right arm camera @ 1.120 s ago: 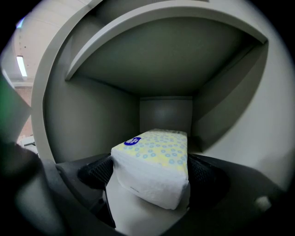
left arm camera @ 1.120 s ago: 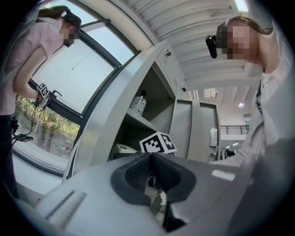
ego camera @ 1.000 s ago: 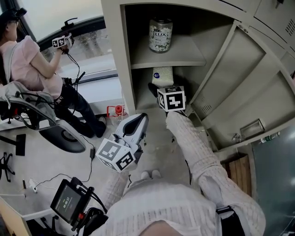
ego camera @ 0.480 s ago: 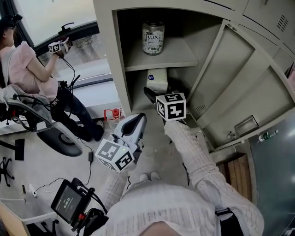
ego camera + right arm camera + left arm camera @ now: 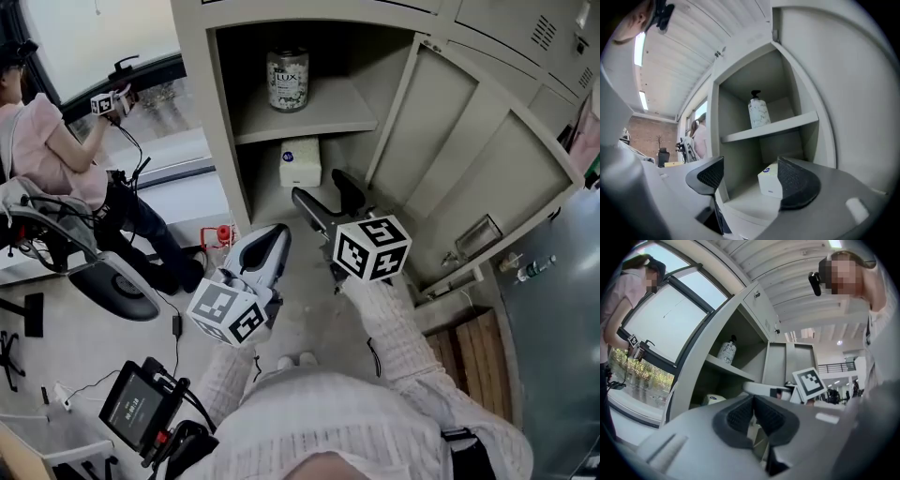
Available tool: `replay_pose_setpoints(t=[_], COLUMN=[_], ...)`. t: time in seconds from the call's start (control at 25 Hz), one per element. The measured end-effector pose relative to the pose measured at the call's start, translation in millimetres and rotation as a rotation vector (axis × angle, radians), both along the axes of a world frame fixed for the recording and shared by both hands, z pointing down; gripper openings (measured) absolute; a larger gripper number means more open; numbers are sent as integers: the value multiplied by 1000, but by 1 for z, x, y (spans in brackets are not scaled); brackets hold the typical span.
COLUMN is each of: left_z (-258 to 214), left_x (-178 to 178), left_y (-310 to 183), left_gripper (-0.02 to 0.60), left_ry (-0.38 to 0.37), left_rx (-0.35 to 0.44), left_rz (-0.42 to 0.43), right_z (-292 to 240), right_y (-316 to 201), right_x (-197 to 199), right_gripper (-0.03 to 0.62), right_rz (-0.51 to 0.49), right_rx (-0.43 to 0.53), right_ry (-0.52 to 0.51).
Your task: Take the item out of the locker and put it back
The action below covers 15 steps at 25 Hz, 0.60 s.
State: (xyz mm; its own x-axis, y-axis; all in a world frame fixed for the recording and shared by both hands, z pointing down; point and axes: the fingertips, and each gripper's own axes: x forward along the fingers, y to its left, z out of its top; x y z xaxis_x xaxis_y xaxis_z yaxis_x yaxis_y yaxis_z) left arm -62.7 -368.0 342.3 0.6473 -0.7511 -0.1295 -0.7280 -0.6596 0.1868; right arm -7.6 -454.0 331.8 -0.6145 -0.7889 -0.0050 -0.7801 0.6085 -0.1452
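Apparently nothing is out: the small white cardboard box (image 5: 300, 161) lies on the grey metal locker's (image 5: 202, 112) lower shelf. The right gripper (image 5: 750, 176), empty, has jaws apart, just narrowing; the left gripper (image 5: 753, 413) is clenched, empty.

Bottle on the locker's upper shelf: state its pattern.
The bottle is pale with a speckled greenish print; head view shows it best.

Only the top of the small white rectangular box (image 5: 711, 399) shows in the left gripper view, at nine o'clock of the left gripper (image 5: 753, 401), whose grey body hides the rest. The white pump bottle's (image 5: 726, 350) label is too small to read there. The head view's nine o'clock edge crops the seated person in a pink top (image 5: 47, 155).
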Motion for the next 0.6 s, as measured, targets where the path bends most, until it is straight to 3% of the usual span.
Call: replay_pose_setpoints(t=[0.08, 0.24, 0.48, 0.6], left_z=[-2, -11, -23, -21], left_x=[3, 11, 17, 16], left_y=[-1, 9, 32, 31], left_gripper=[9, 9, 9, 9], left_ry=[2, -2, 0, 0], left_rx=[8, 32, 58, 54], left_rz=[3, 14, 17, 13], right_z=[-10, -19, -27, -22], right_y=[15, 48, 91, 95], right_x=[5, 15, 25, 27], right_gripper=[299, 270, 121, 84], right_rz=[-20, -54, -86, -93], right_rx=[31, 65, 138, 137], right_ry=[-40, -88, -113, -121])
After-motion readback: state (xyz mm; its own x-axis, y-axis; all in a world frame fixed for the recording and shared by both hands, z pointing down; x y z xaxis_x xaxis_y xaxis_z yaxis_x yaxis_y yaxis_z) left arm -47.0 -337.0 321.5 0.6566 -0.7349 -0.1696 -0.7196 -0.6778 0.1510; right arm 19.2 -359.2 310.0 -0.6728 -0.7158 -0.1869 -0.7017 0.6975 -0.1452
